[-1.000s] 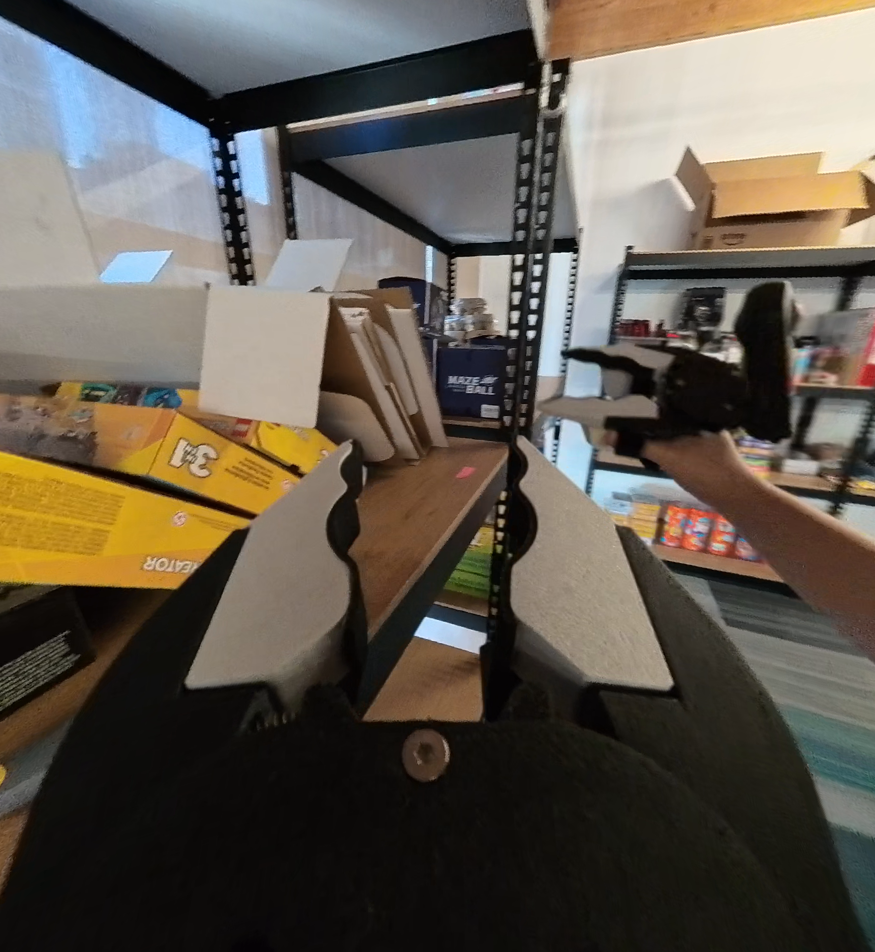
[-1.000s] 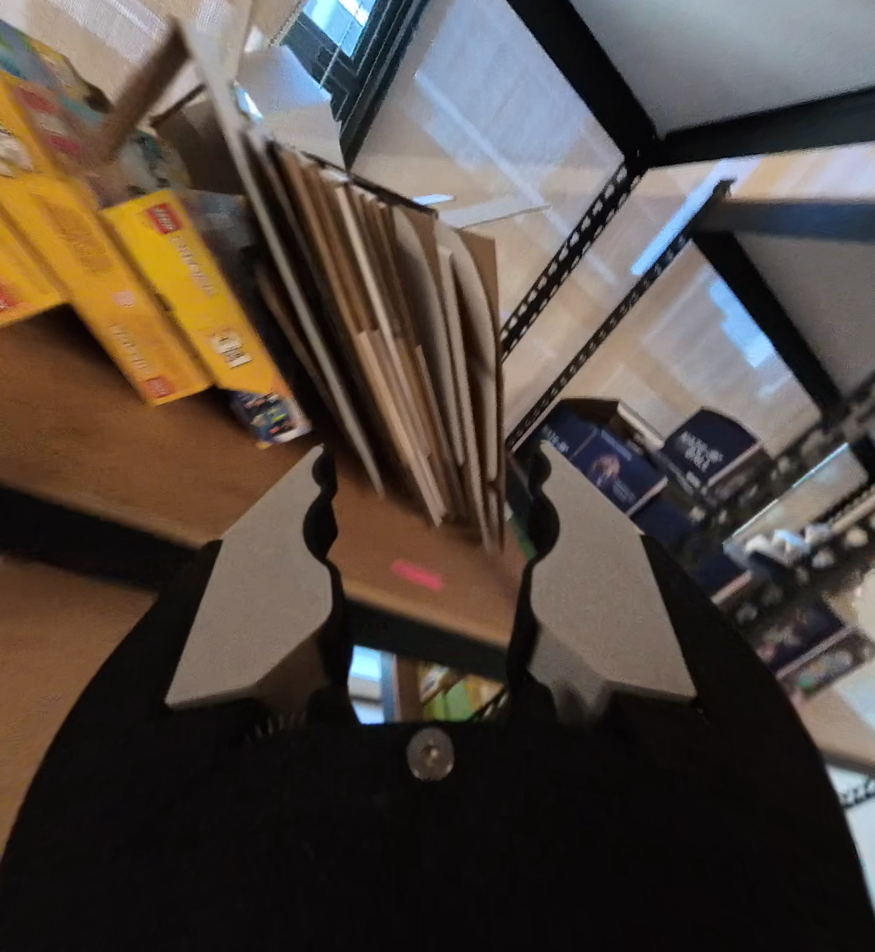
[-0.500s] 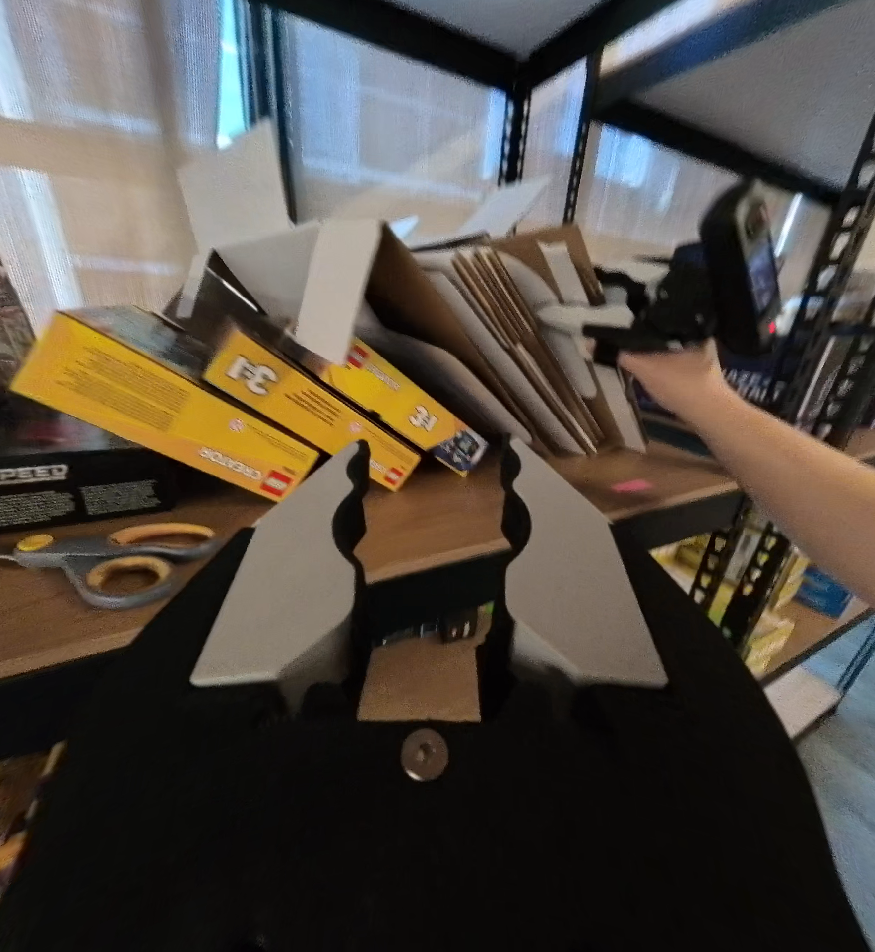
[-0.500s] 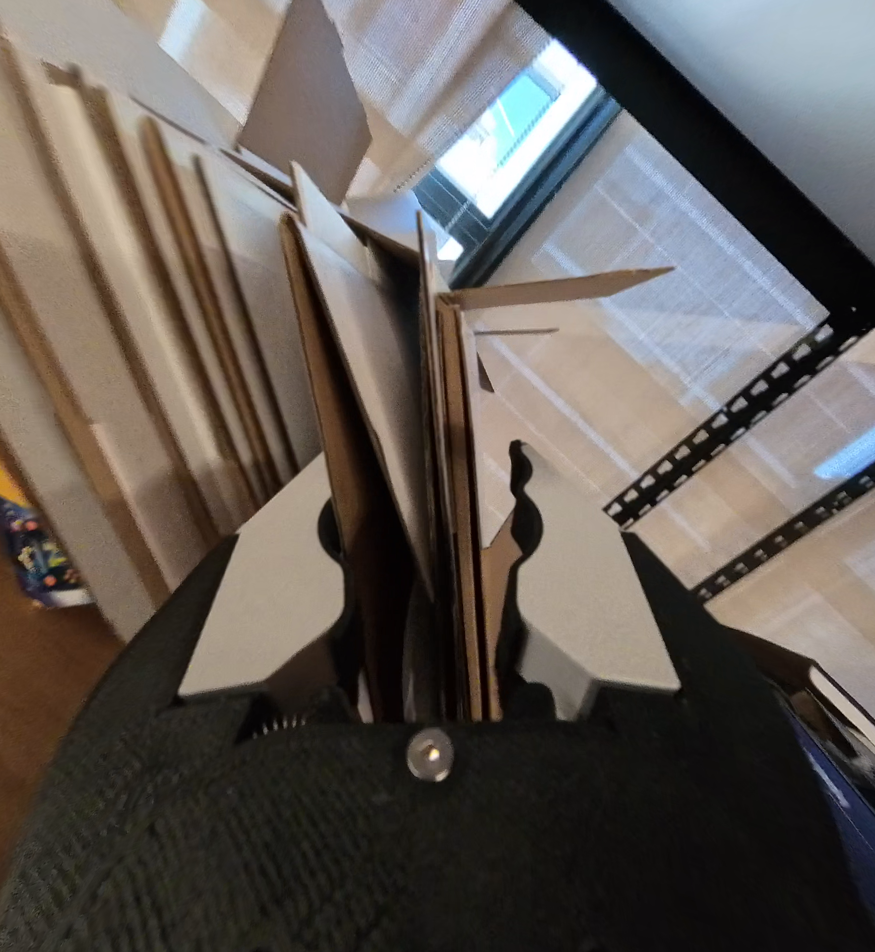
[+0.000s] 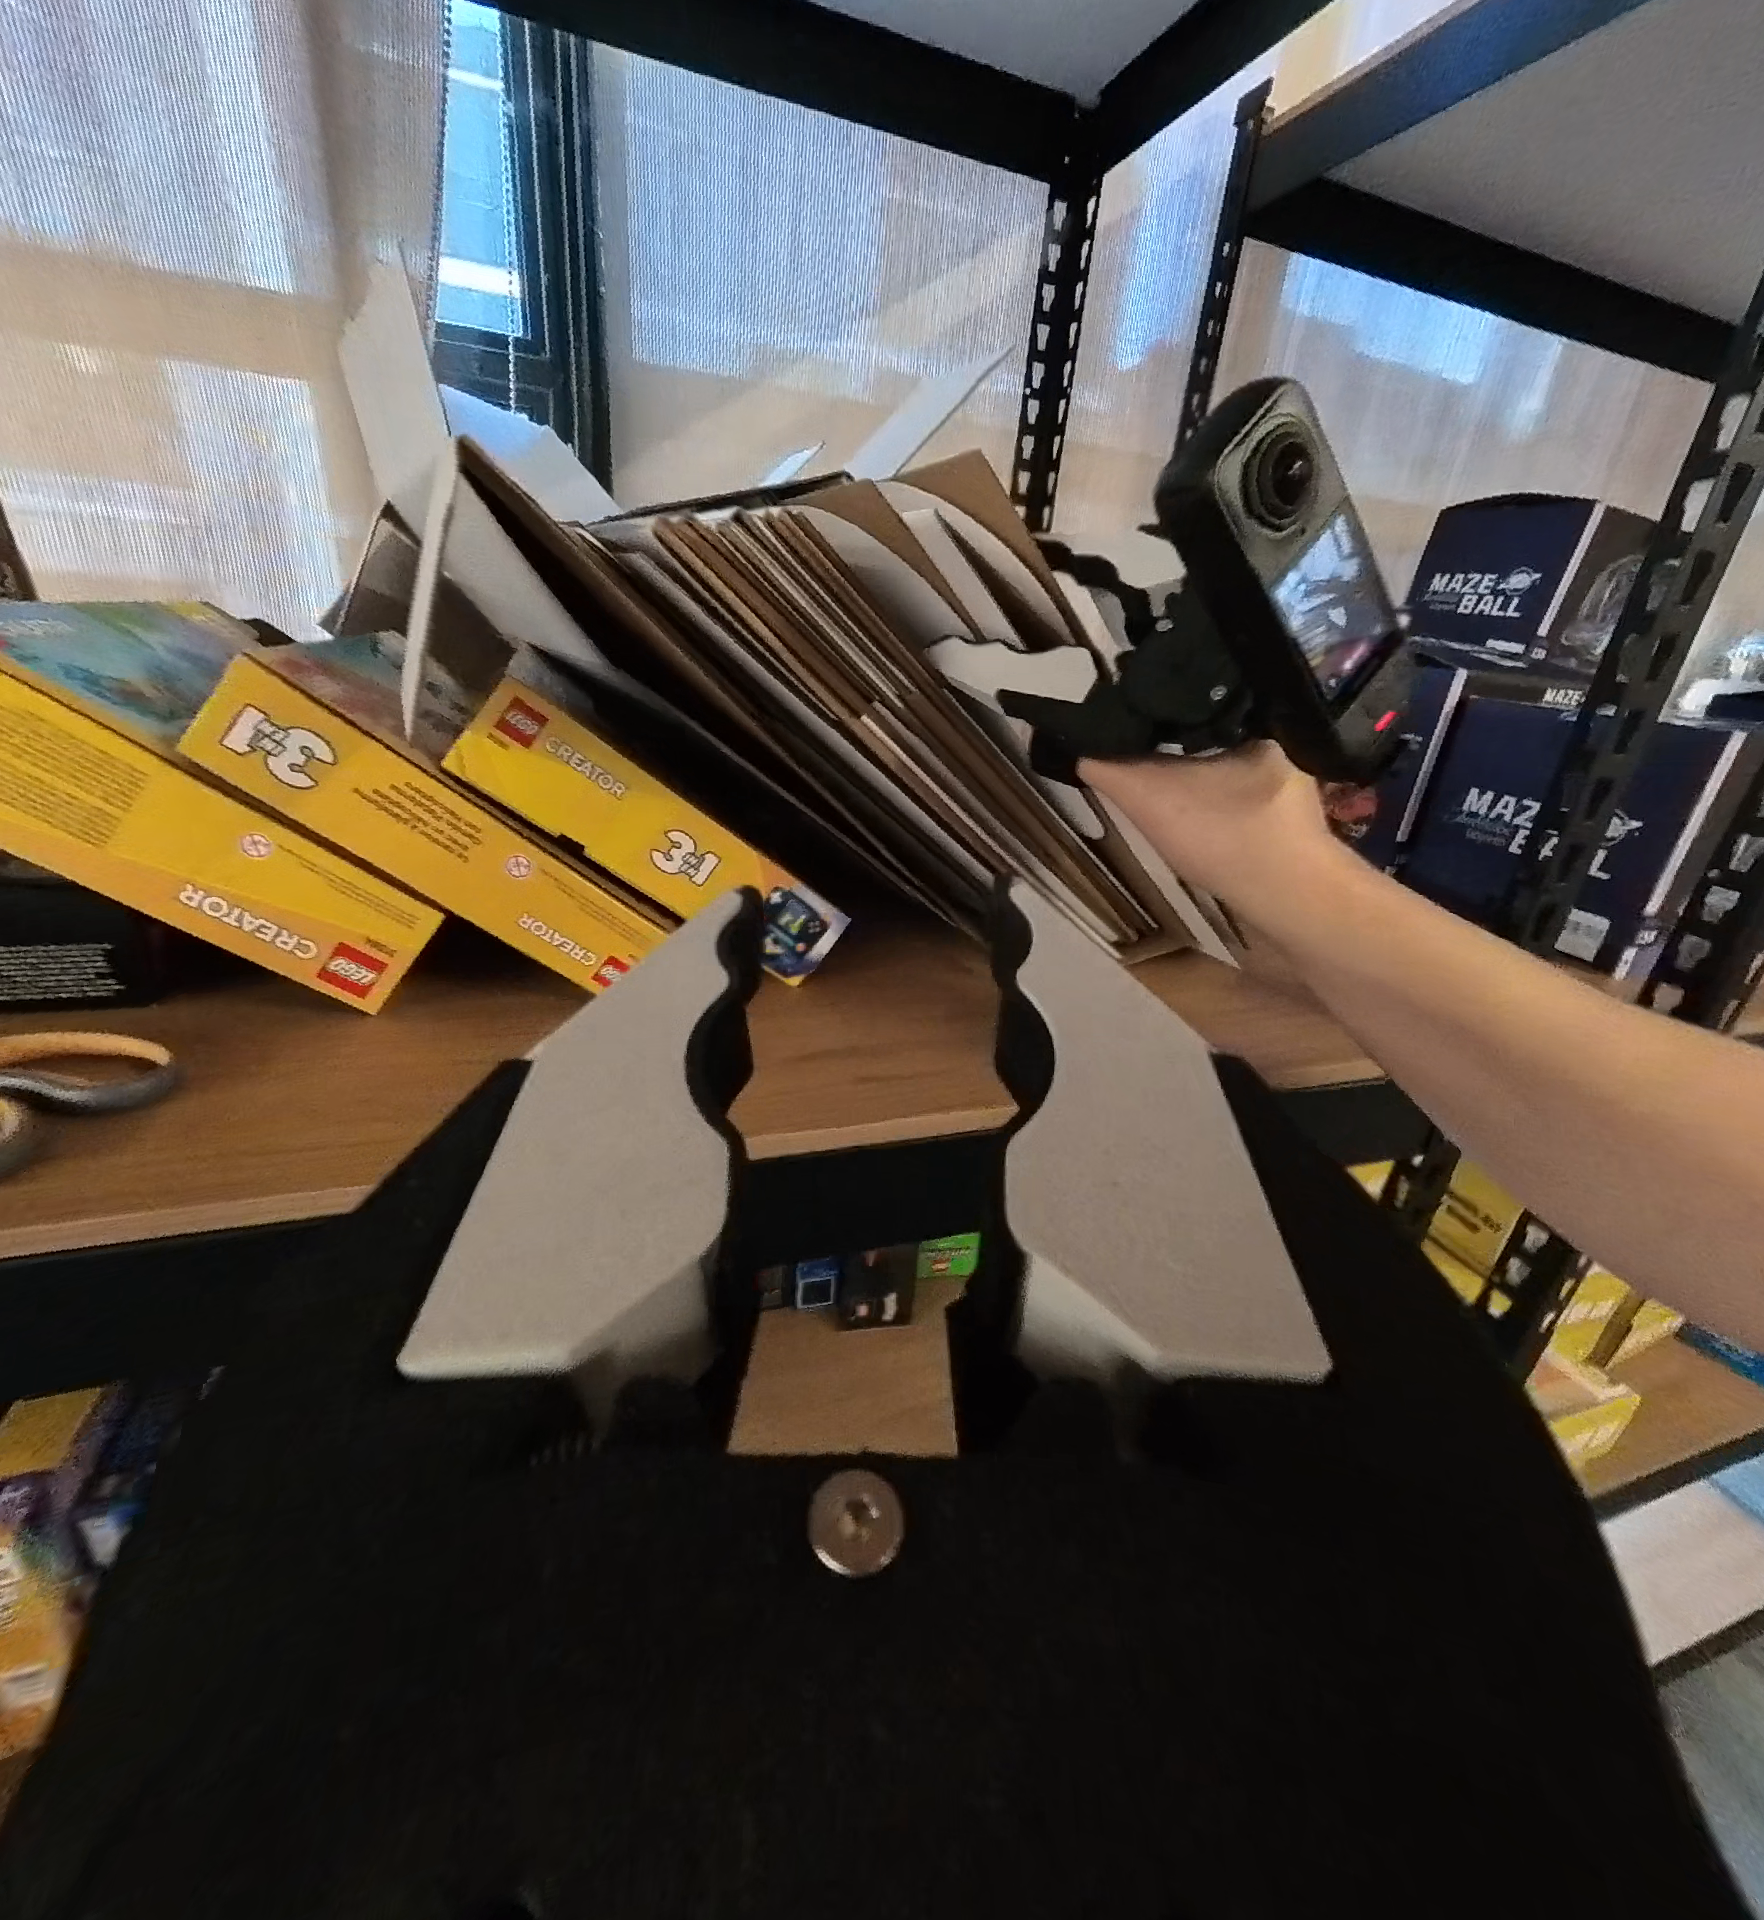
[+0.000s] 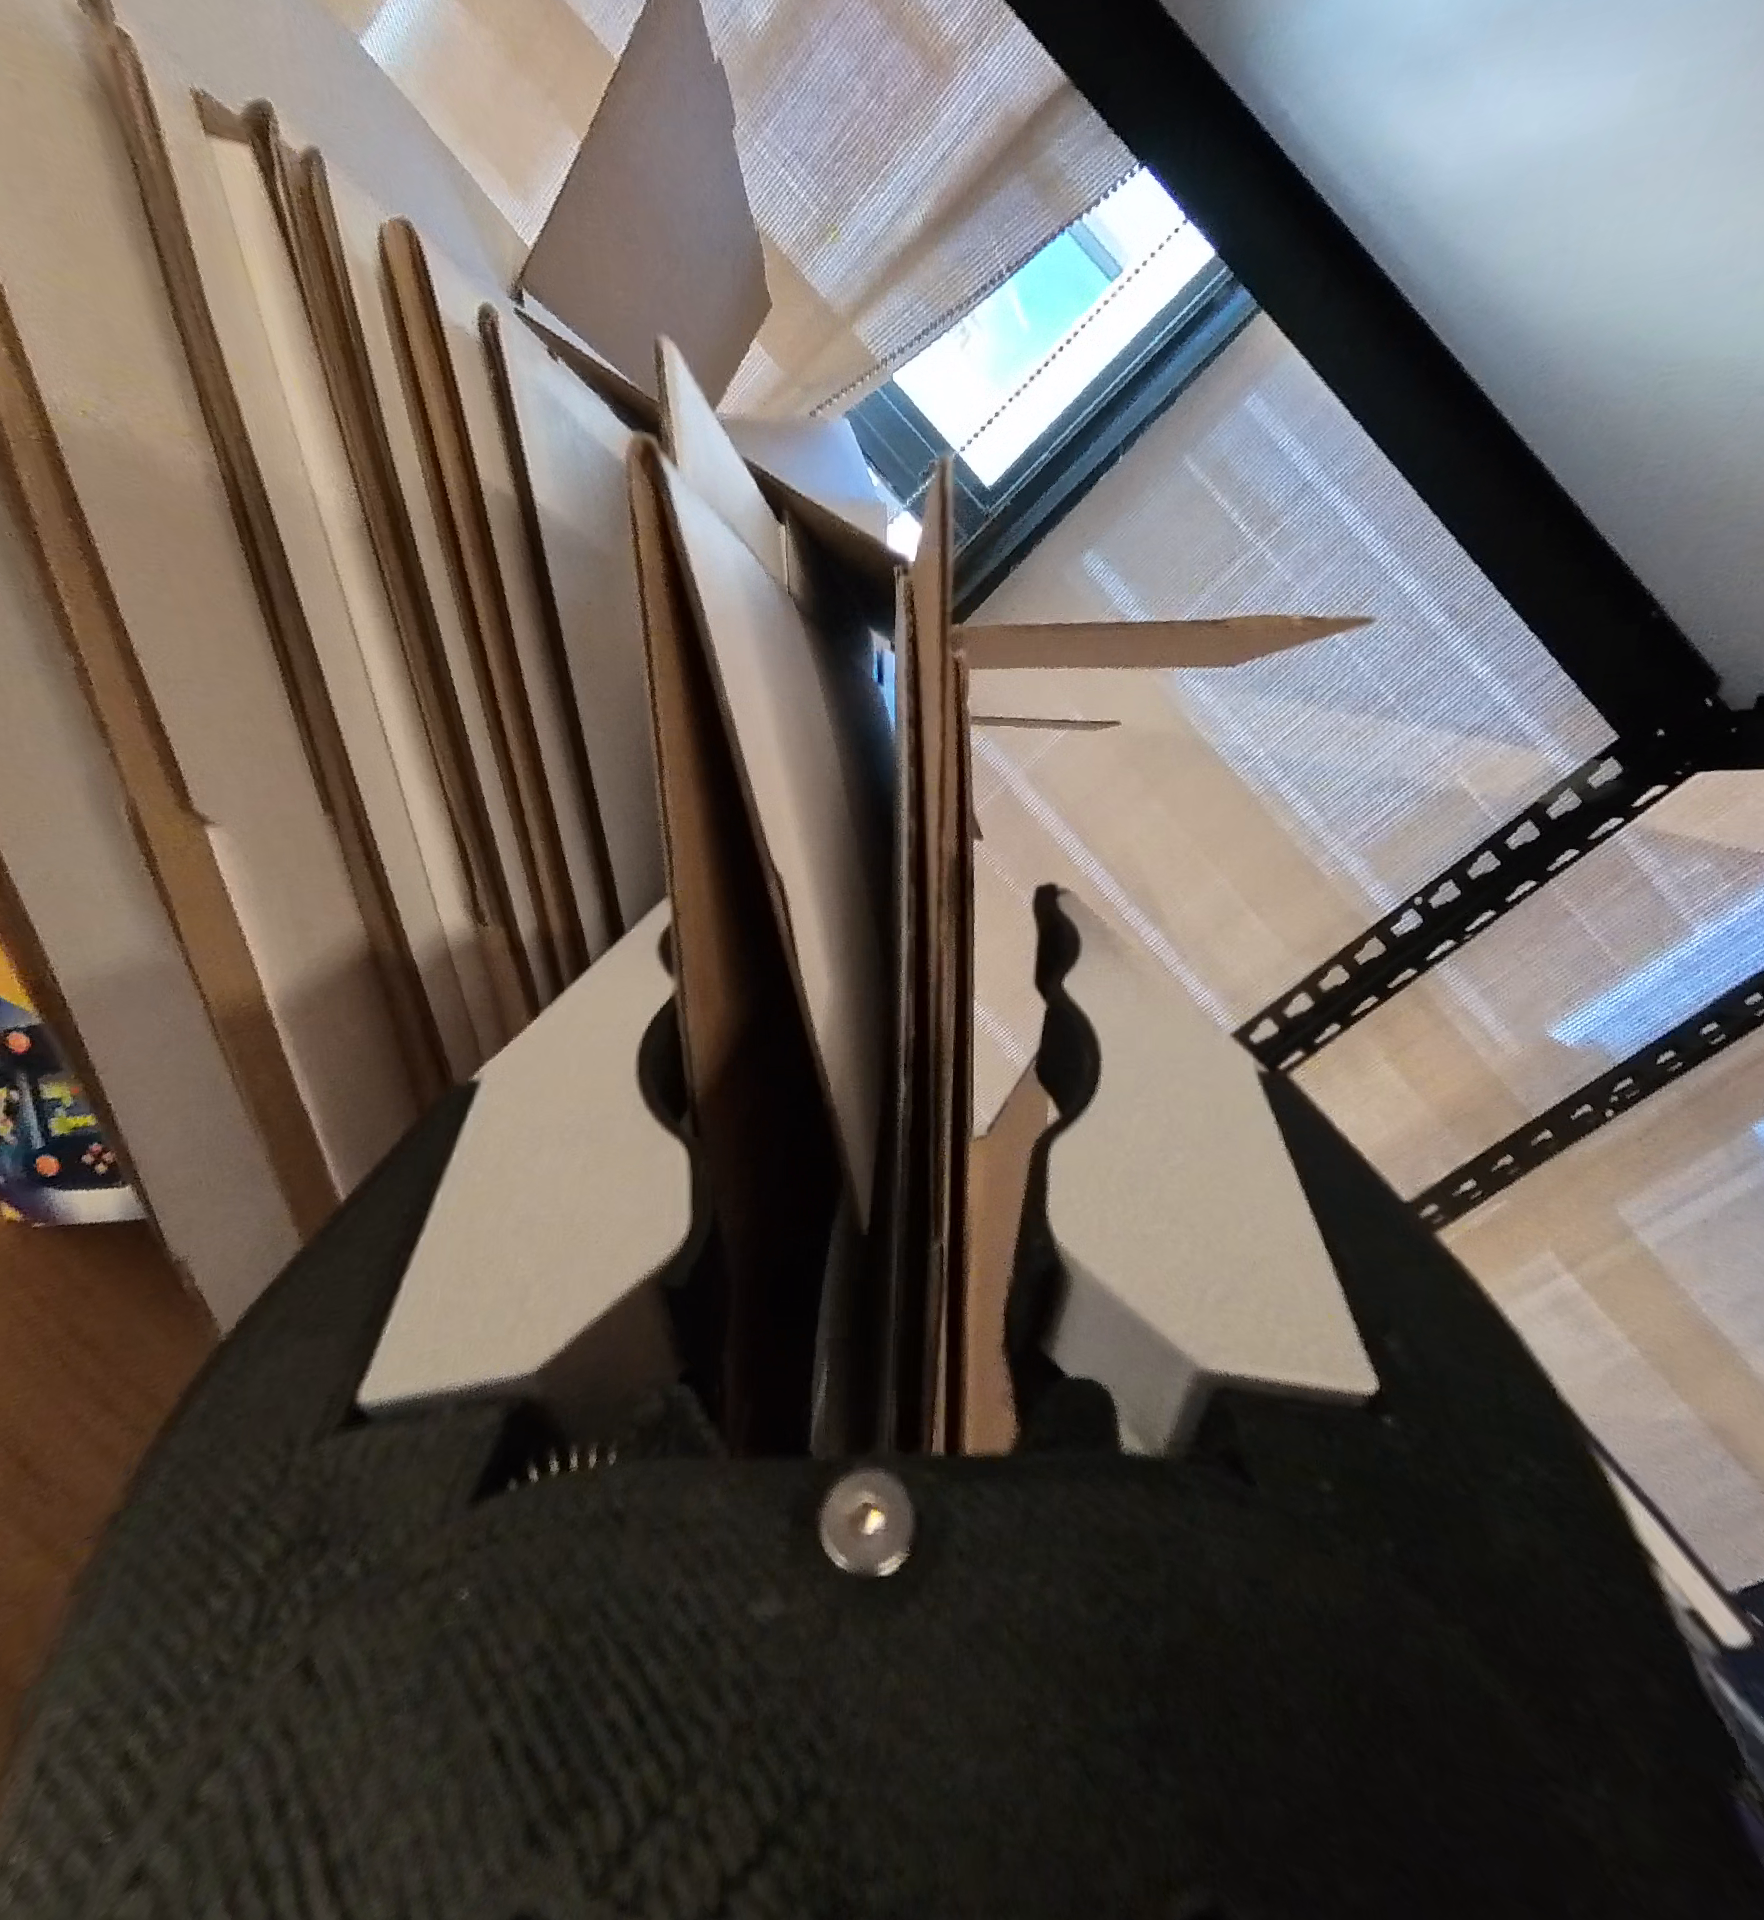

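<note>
A stack of flattened cardboard boxes stands on edge on a wooden shelf, leaning left onto yellow toy boxes. My right gripper is open, with its jaws either side of a few sheets at the right end of the stack. The sheets reach deep between the fingers. The left finger touches the brown sheet and a gap shows on the right. The right gripper also shows in the left wrist view, held by a hand. My left gripper is open and empty, in front of the shelf edge.
Scissors lie on the shelf at the left. Dark blue boxes stand on the neighbouring shelf at the right, behind a black slotted upright. A lower shelf holds small boxes. A window is behind the stack. The tips of one gripper are about 30 cm away from the tips of the other.
My right gripper has pushed into the right end of the cardboard stack, so sheets now sit between its jaws. The left view has swung left to face the shelf.
</note>
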